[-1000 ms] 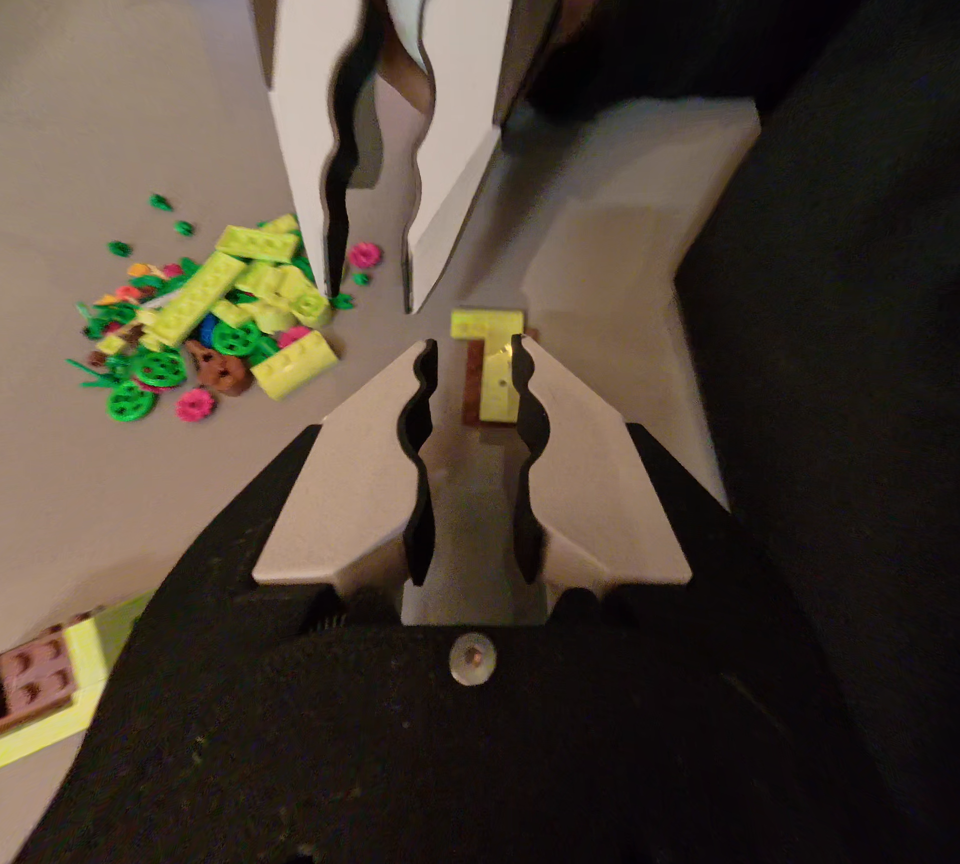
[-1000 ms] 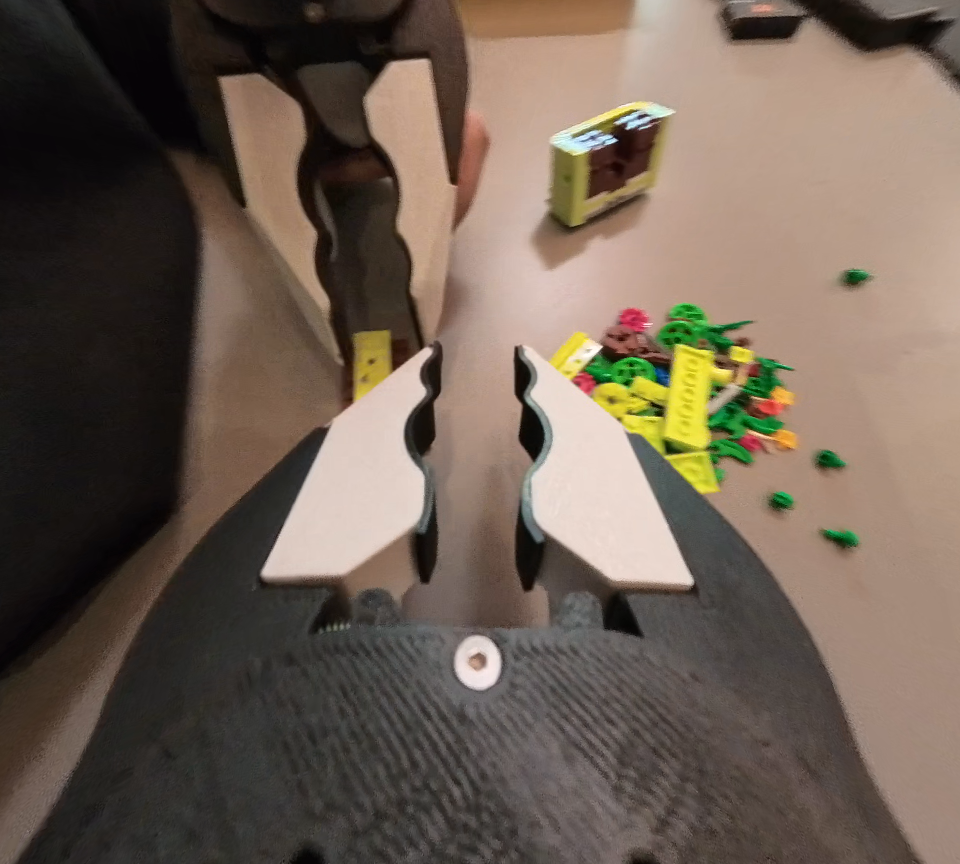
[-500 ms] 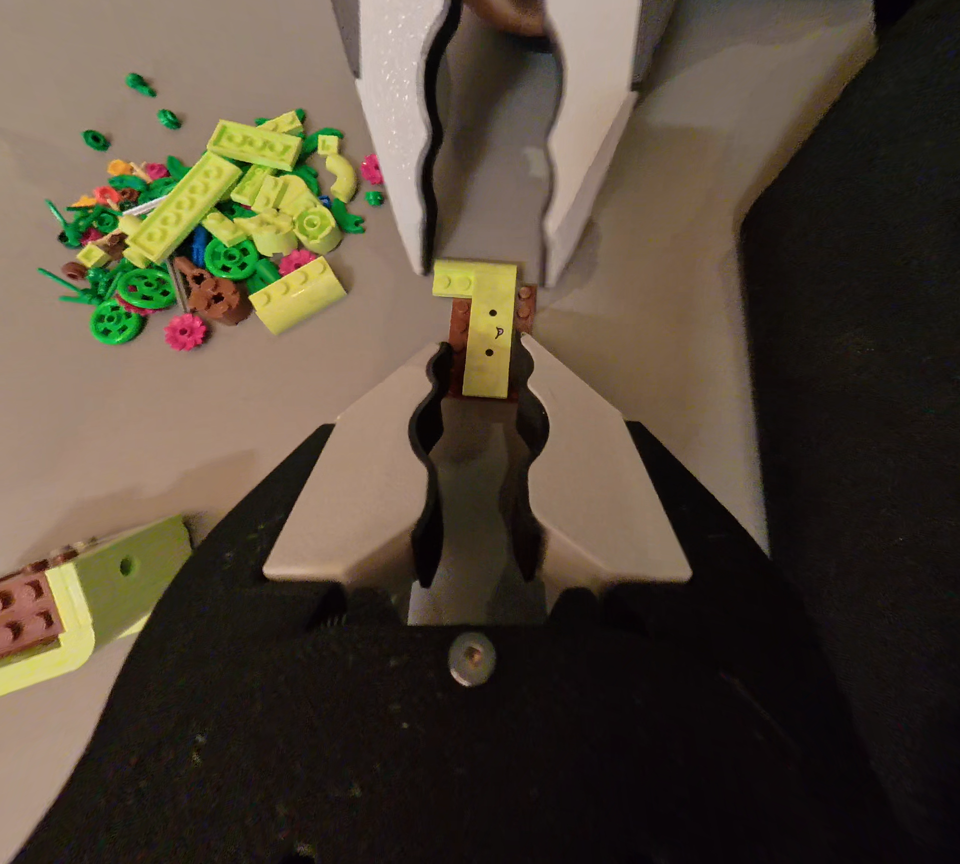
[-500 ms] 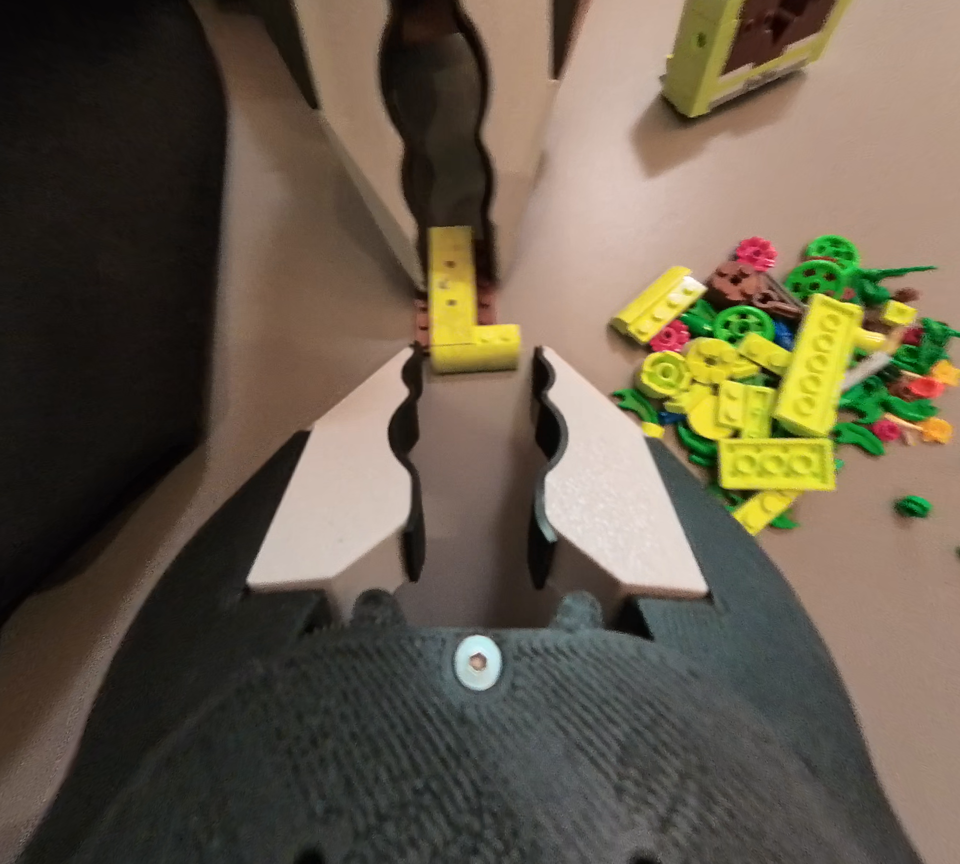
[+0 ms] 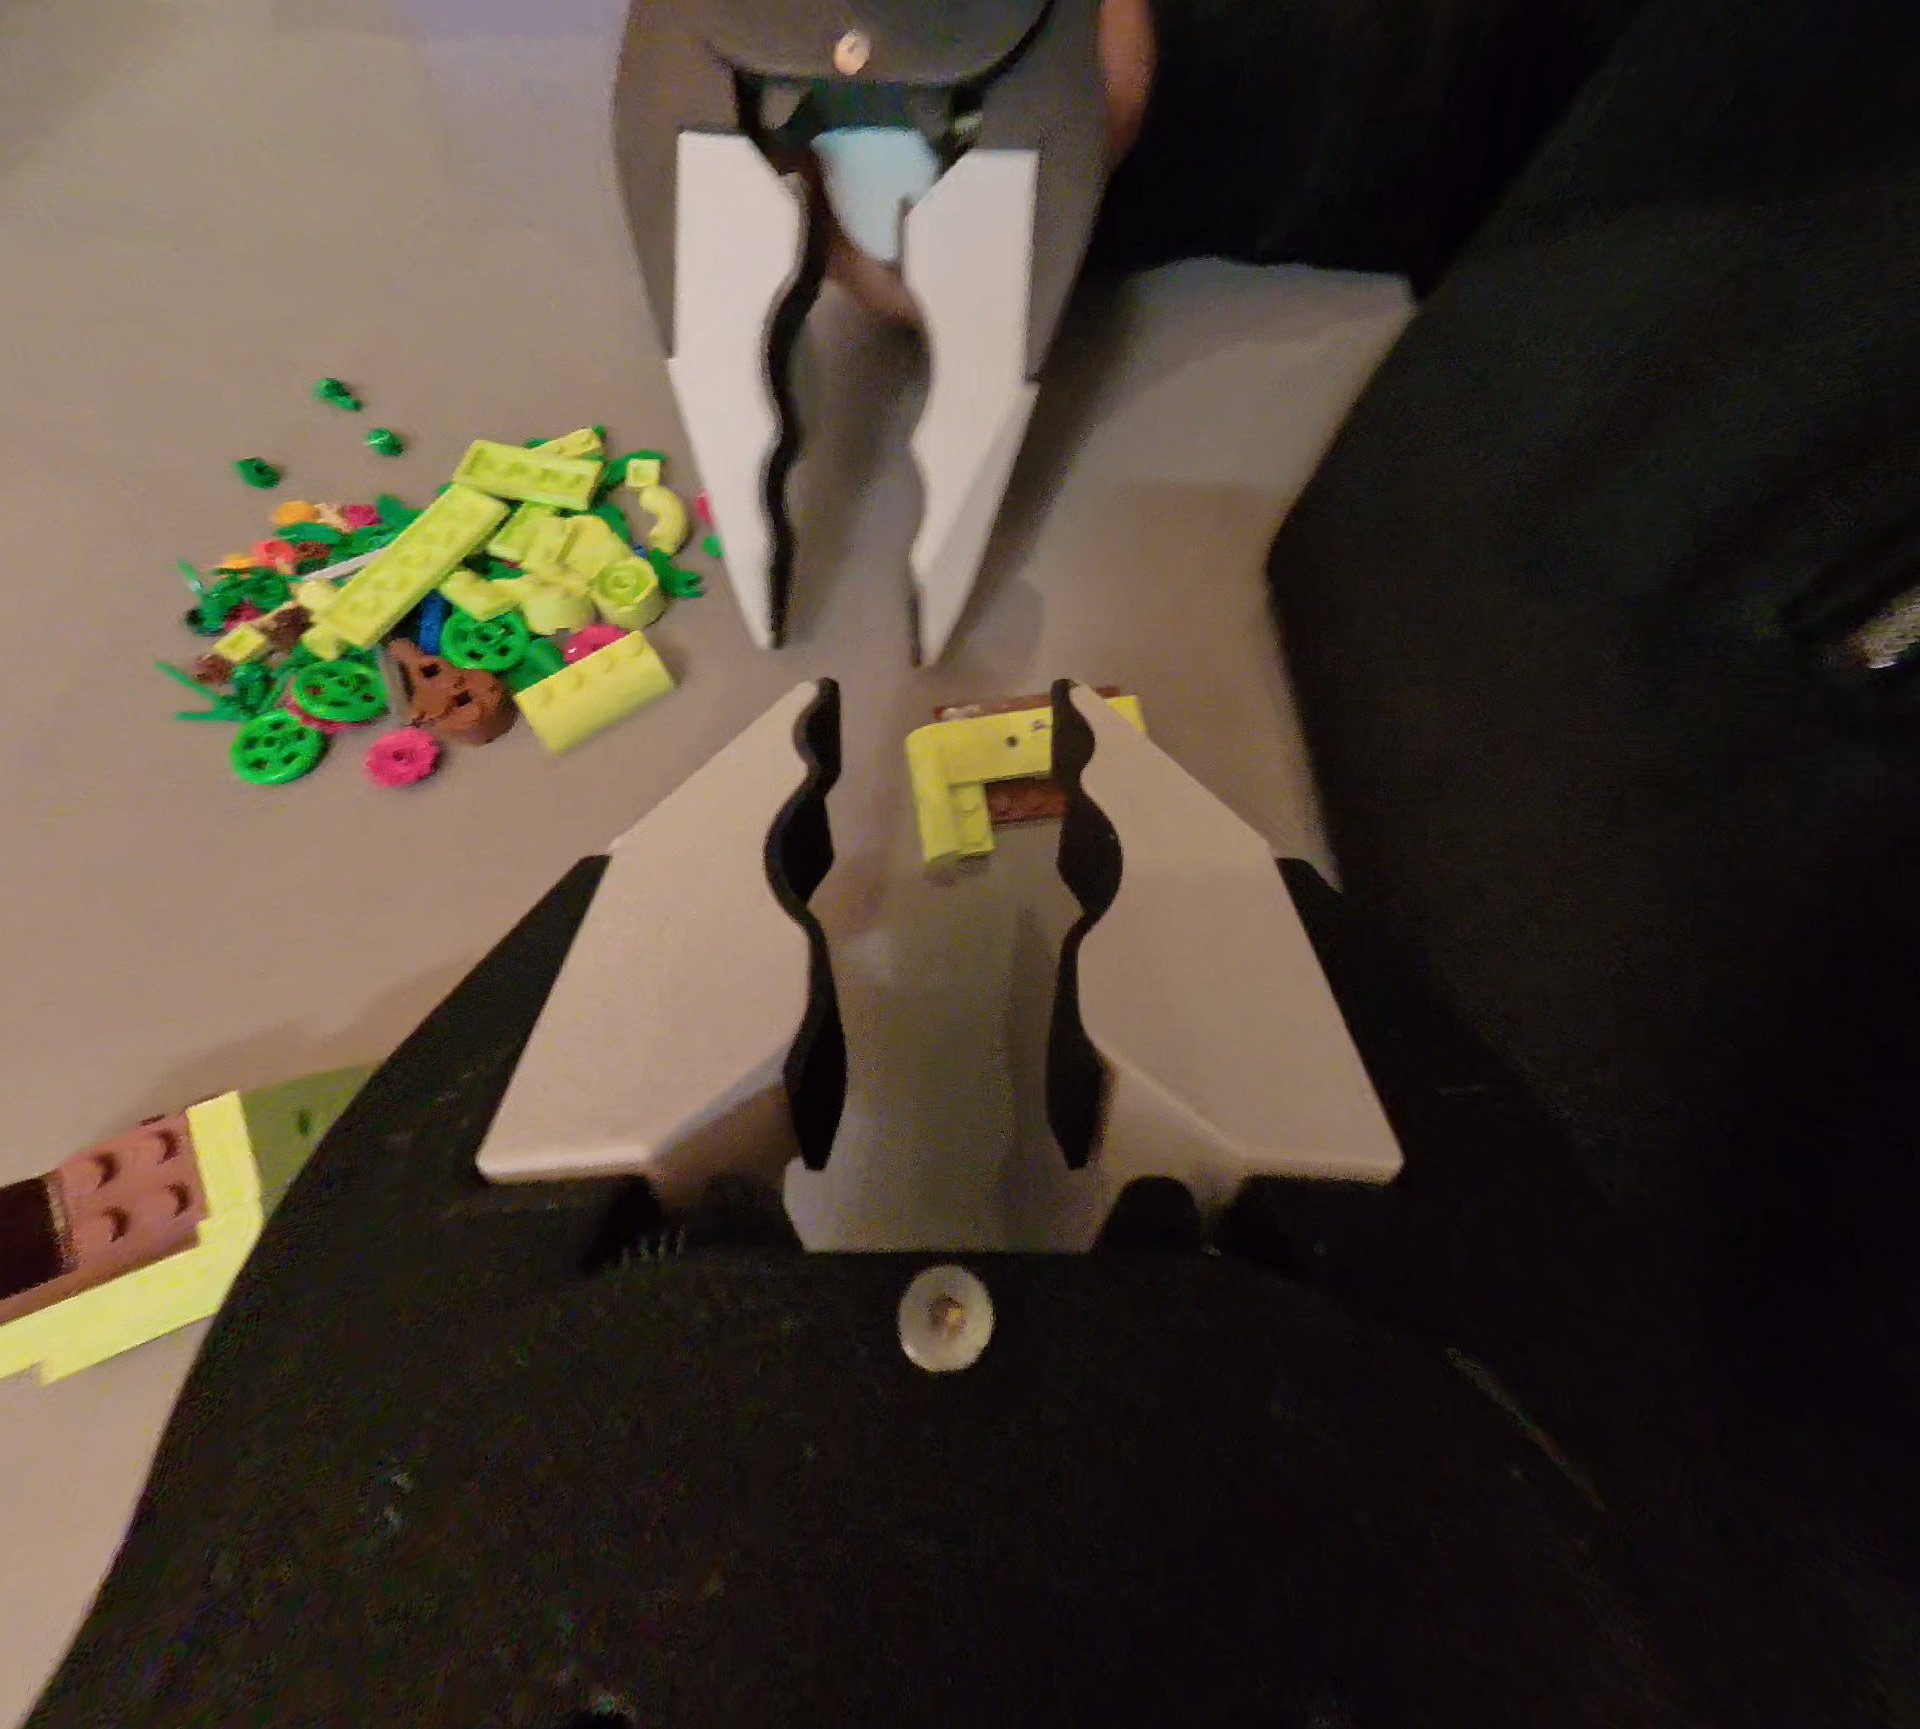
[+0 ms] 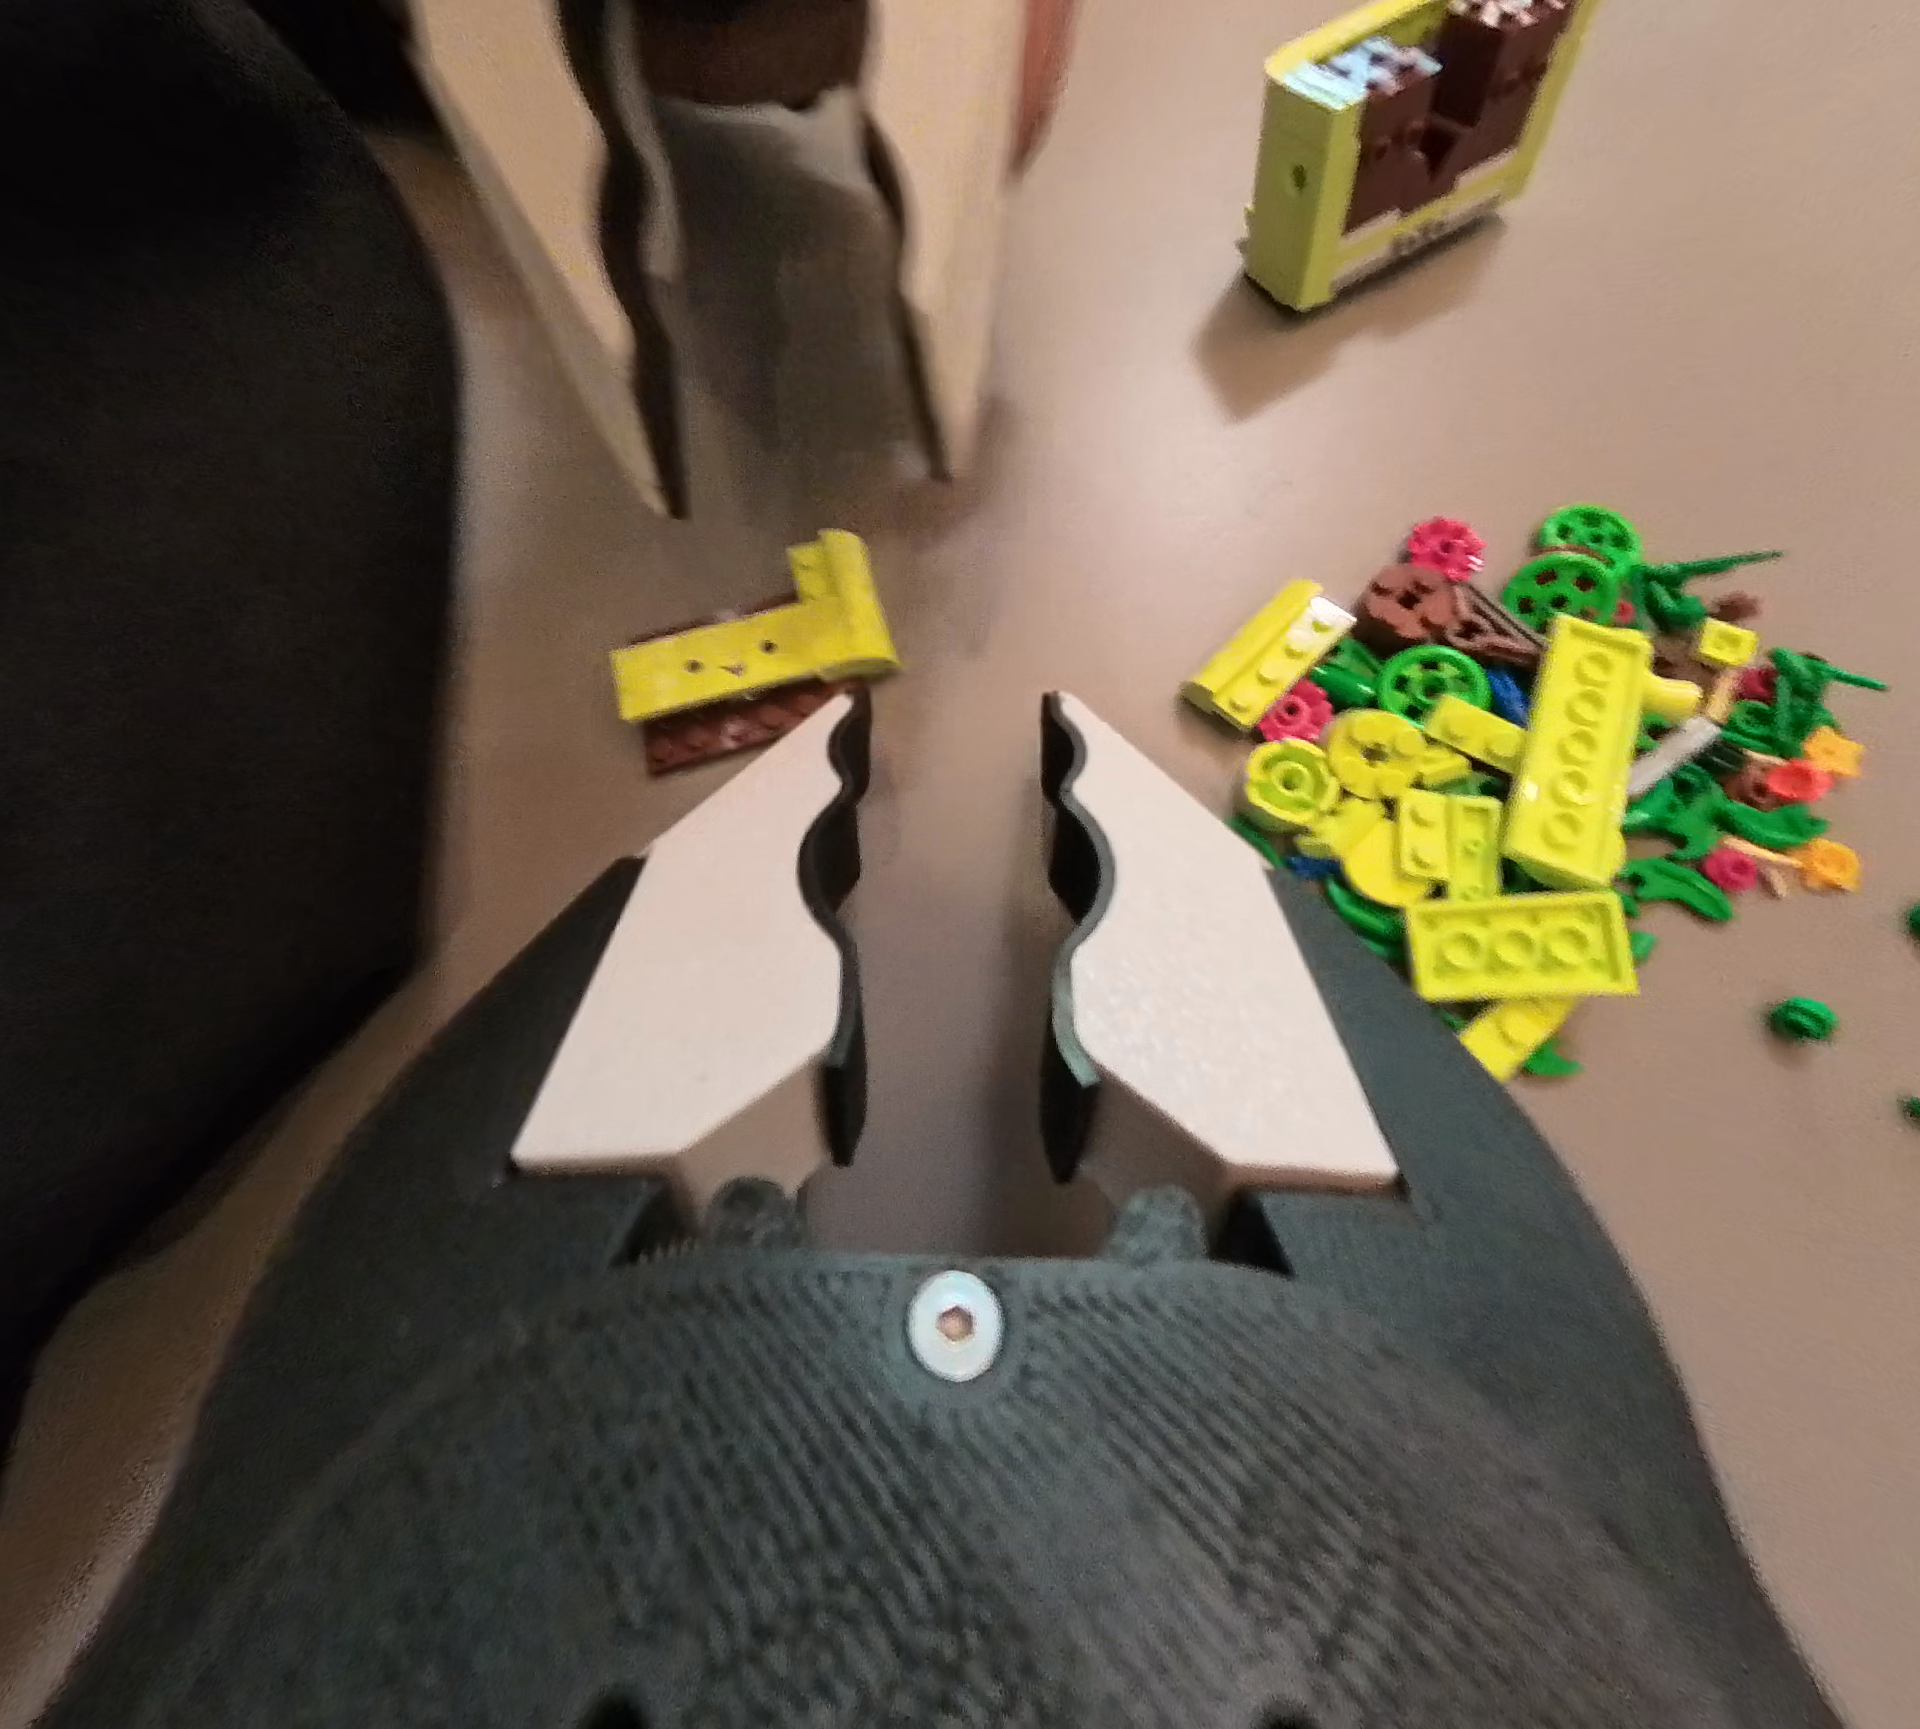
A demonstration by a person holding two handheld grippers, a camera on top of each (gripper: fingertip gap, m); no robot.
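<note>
Left wrist view shows the left gripper (image 5: 940,713) with its jaws spread and nothing between them, hovering over a grey tabletop (image 5: 260,173). Just ahead, a yellow L-shaped brick piece (image 5: 971,770) sits on a brown plate (image 5: 1023,801), partly hidden behind the right-hand finger (image 5: 1153,900); whether they touch cannot be told. Facing it, the right gripper (image 5: 847,651) points its tips at the same spot, likewise parted and empty. Left of both lies a heap of loose bricks (image 5: 447,599), green, yellow, brown and pink. Right wrist view puts the L-shaped piece just left of the right gripper's tips, and a yellow-and-brown built block (image 6: 1423,121) stands farther off beyond the heap.
</note>
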